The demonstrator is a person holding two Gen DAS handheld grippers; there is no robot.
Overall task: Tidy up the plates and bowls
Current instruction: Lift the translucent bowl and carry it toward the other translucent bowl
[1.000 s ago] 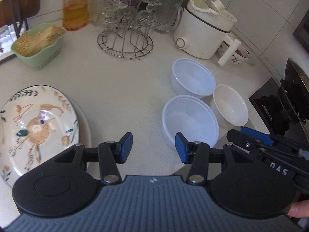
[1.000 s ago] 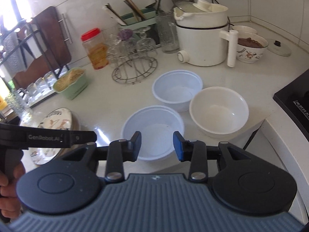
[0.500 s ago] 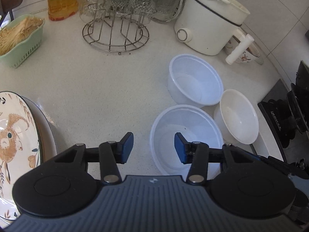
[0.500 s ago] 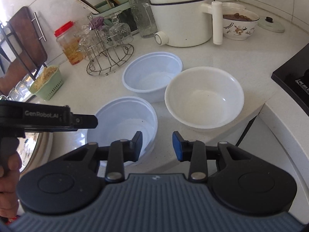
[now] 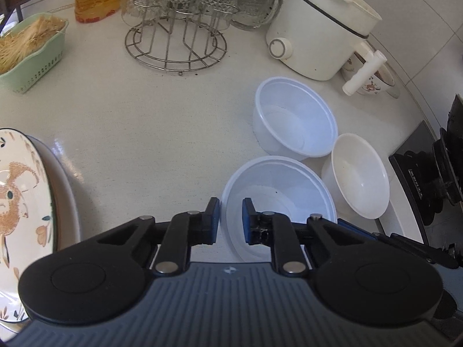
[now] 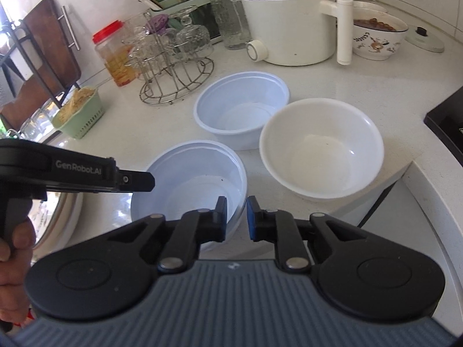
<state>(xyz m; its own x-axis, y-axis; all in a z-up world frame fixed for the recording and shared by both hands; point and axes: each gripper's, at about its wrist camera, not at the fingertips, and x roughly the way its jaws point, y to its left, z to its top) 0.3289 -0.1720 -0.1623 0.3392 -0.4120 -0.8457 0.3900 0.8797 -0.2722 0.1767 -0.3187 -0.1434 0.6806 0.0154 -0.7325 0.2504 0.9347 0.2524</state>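
Three bowls stand on the white counter. The near translucent bowl (image 5: 286,190) (image 6: 191,185) sits just ahead of both grippers. My left gripper (image 5: 230,217) has its jaws narrowed around this bowl's left rim. My right gripper (image 6: 236,217) has its jaws narrowed around the same bowl's right rim. A second translucent bowl (image 5: 295,121) (image 6: 243,107) stands behind it. A white bowl (image 5: 358,173) (image 6: 321,147) stands to the right near the counter edge. A patterned plate (image 5: 20,190) rests on a stack at the far left.
A wire glass rack (image 5: 176,40), an oil jar (image 6: 115,55), a green basket (image 5: 26,49) and a white cooker (image 5: 321,29) line the back. A patterned bowl of food (image 6: 376,34) stands behind the cooker. A black stove (image 5: 419,179) lies at the right.
Both grippers moved forward and down to the near translucent bowl. Their jaws have narrowed from wide open, each now straddling the bowl's rim.
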